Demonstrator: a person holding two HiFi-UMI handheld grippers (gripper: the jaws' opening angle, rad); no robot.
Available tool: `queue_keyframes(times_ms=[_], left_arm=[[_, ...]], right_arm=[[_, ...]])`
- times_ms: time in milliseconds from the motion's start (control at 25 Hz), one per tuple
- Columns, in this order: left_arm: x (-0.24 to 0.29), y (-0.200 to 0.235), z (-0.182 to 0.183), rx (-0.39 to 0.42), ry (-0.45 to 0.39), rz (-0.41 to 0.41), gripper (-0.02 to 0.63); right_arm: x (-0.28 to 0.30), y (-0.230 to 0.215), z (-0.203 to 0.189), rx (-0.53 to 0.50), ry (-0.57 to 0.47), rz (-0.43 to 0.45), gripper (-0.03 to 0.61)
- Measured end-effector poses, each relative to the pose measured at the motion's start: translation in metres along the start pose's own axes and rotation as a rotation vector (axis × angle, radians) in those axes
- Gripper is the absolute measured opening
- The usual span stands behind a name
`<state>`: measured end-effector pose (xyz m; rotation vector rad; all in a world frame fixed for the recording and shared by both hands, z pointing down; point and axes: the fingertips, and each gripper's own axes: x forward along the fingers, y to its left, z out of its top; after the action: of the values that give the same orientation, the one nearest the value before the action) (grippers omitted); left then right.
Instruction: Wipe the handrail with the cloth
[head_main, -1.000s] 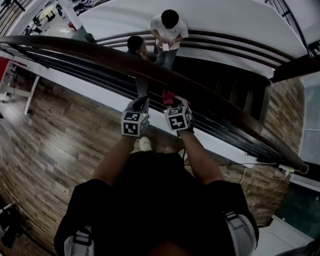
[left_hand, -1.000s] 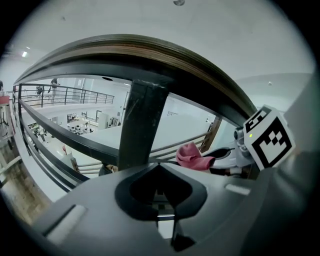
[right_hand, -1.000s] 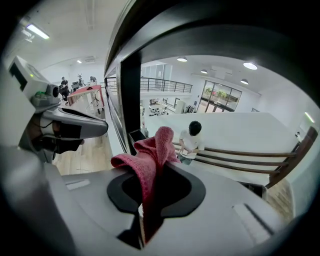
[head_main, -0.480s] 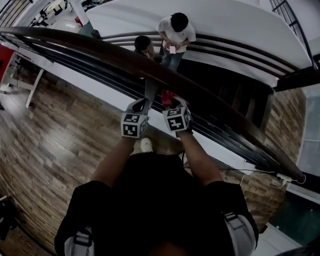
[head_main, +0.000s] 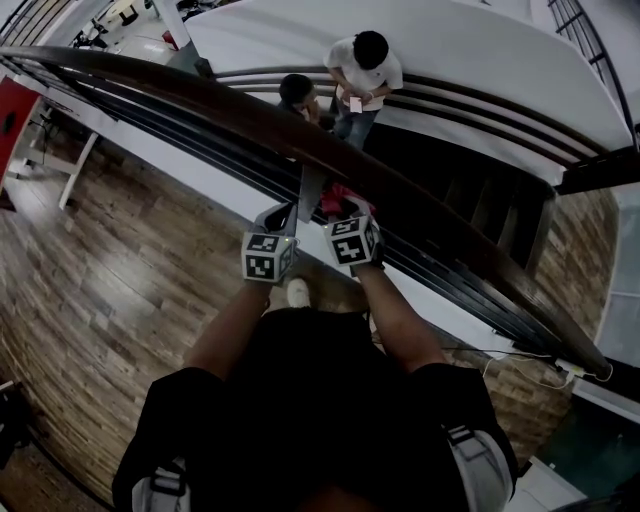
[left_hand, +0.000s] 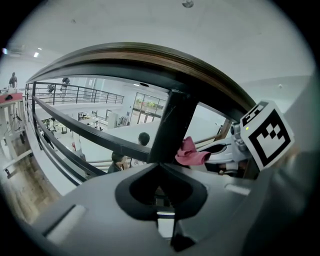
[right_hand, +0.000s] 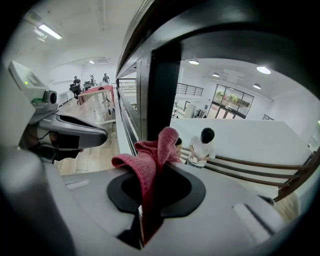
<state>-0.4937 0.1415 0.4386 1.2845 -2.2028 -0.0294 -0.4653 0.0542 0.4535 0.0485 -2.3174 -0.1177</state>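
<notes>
The dark wooden handrail (head_main: 220, 108) sweeps from upper left to lower right, with black rails and a black post (head_main: 309, 190) under it. My right gripper (head_main: 343, 207) is shut on a red cloth (head_main: 336, 196), held just below the rail beside the post. In the right gripper view the cloth (right_hand: 149, 159) bunches out of the right gripper (right_hand: 148, 205), and the rail's underside (right_hand: 165, 30) looms above it. My left gripper (head_main: 286, 212) sits left of the post with its jaws together and nothing in them. In the left gripper view the left gripper (left_hand: 161, 200) faces the post (left_hand: 169, 125), with the cloth (left_hand: 190, 153) to its right.
Beyond the railing there is a drop to a stairway (head_main: 470, 110), where two people (head_main: 360, 70) stand. Wood flooring (head_main: 120, 270) lies on my side. A white cable and plug (head_main: 560, 365) lie by the railing's base at lower right. A white table frame (head_main: 55, 165) stands far left.
The post, formerly right above my left gripper, now stands between the two grippers, so both have shifted a little left along the rail. The cloth stays pinched in the right gripper.
</notes>
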Motion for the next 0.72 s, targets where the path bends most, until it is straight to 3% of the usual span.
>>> queue_keyframes(times_ms=[360, 600, 720], left_arm=[[-0.013, 0.011, -0.003, 0.011, -0.012, 0.037, -0.002], [-0.023, 0.008, -0.002, 0.017, -0.018, 0.048, -0.002], [-0.031, 0.008, 0.002, 0.002, -0.043, 0.051, -0.002]], right_arm=[[-0.001, 0.015, 0.005, 0.009, -0.026, 0.041, 0.048], [-0.025, 0.031, 0.012, 0.107, -0.143, 0.165, 0.046], [-0.040, 0.040, 0.011, 0.110, -0.200, 0.211, 0.046]])
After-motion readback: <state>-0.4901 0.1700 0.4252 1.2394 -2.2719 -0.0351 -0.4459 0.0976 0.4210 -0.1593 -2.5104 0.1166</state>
